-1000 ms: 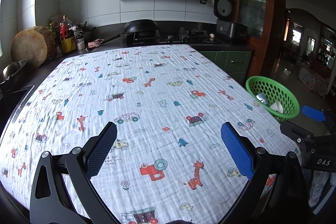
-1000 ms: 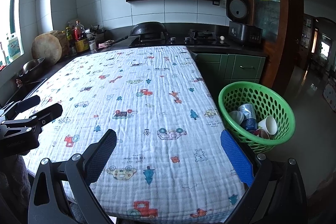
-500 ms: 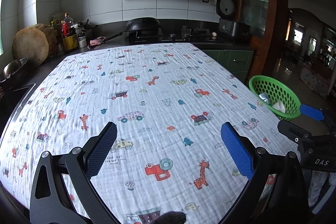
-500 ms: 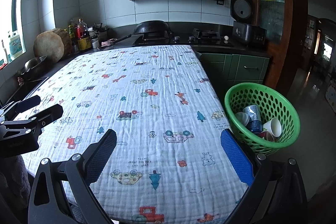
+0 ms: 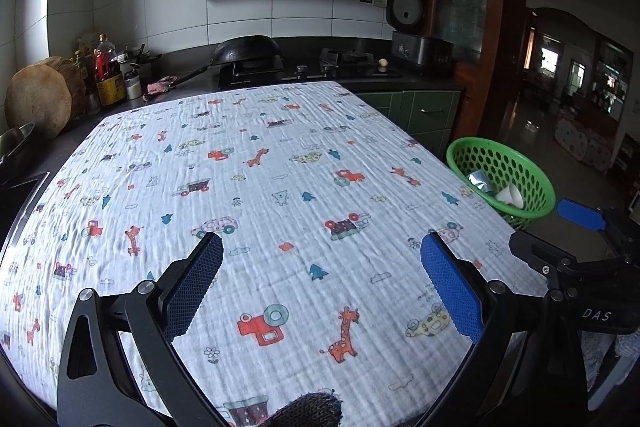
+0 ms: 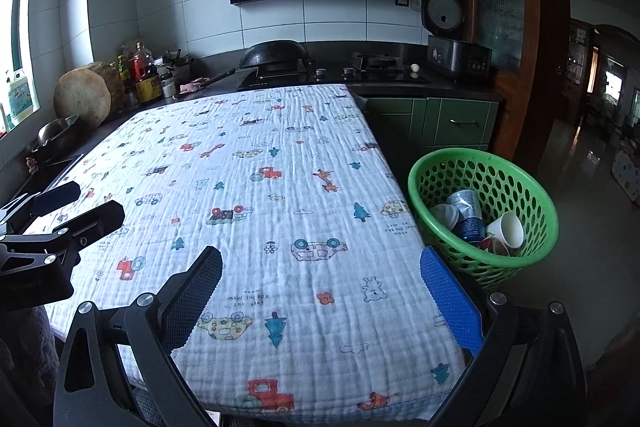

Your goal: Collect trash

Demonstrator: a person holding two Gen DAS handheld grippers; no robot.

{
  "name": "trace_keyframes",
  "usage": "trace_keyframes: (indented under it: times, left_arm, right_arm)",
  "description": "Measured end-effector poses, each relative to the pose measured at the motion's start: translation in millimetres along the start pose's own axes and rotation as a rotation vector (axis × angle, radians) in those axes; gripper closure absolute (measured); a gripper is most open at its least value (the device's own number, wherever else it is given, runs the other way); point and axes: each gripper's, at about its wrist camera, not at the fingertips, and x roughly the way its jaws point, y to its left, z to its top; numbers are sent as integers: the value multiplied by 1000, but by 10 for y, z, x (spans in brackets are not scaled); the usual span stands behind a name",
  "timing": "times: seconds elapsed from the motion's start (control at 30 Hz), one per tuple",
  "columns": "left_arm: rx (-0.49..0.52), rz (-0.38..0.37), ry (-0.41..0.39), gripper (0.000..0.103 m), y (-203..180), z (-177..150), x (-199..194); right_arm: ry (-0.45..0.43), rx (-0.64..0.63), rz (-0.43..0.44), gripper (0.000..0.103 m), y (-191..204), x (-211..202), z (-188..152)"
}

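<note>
Left wrist view: we see the left gripper with its two blue-padded fingers spread wide and nothing between them, held above the near edge of the table covered with a white crinkled cloth printed with cars, giraffes and trees. At the right edge of this view we see the right gripper, its blue-tipped fingers apart, just off the table's right side. Beyond it stands the round green perforated plastic basket, on the floor beside the table's right edge.

Right wrist view: we see the right gripper likewise spread wide and holding nothing, over the table's near right corner. The green basket sits just beside the table, and in it lie the collected pieces of trash: a blue and silver crushed drink can, a white paper cup lying on its side, a second pale cup and, beneath them, something red that we can only tentatively call another cup. The left gripper shows at the left edge, fingers apart, over the cloth's left side.

Behind the table we see a dark counter bearing a black wok, a round wooden chopping block leaning upright, and a black rice cooker with its lid raised.
</note>
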Motion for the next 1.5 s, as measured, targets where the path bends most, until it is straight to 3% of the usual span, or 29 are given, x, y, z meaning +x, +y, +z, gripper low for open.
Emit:
trace_keyframes:
  times: [0.57,1.5]
  left_arm:
    - [49,-68,1,5,-290,47,81]
    - [99,-77,16,5,-490,82,146]
  right_arm:
    - [-7,67,-66,7,-288,-135,-68]
    - [-10,107,-120,7,-481,-226,-117]
